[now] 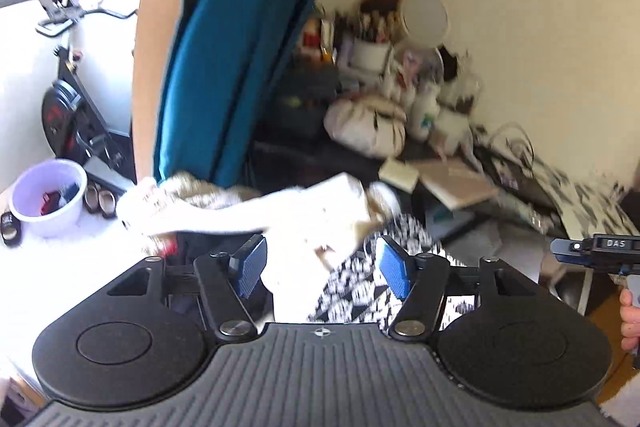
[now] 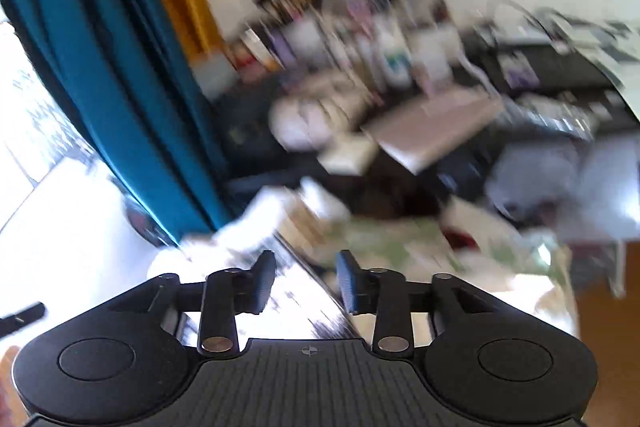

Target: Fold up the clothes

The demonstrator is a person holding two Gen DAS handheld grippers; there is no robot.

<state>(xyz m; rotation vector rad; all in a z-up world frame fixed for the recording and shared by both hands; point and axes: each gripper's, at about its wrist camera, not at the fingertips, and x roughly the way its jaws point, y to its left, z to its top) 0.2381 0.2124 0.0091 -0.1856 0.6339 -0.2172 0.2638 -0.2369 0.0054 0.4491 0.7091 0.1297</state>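
A white, cream-lined garment [image 1: 248, 211] lies crumpled on the black-and-white patterned cover [image 1: 360, 291]. One end of it trails down between the blue pads [image 1: 254, 267] of my left gripper [image 1: 322, 259]. Its jaws stand wide apart and neither pad presses on the cloth. The right wrist view is heavily blurred. There the same garment [image 2: 256, 223] lies ahead and to the left of my right gripper [image 2: 306, 279], which is open with nothing between its fingers. At the right edge of the left wrist view, my right gripper [image 1: 596, 251] shows with a hand [image 1: 630, 315] holding it.
A teal curtain [image 1: 224, 67] hangs behind the garment. A lilac basin [image 1: 48, 199], slippers [image 1: 98, 201] and an exercise bike [image 1: 68, 115] stand on the floor at the left. A dark low table [image 1: 304, 151] crowded with bags, bottles and books fills the back right.
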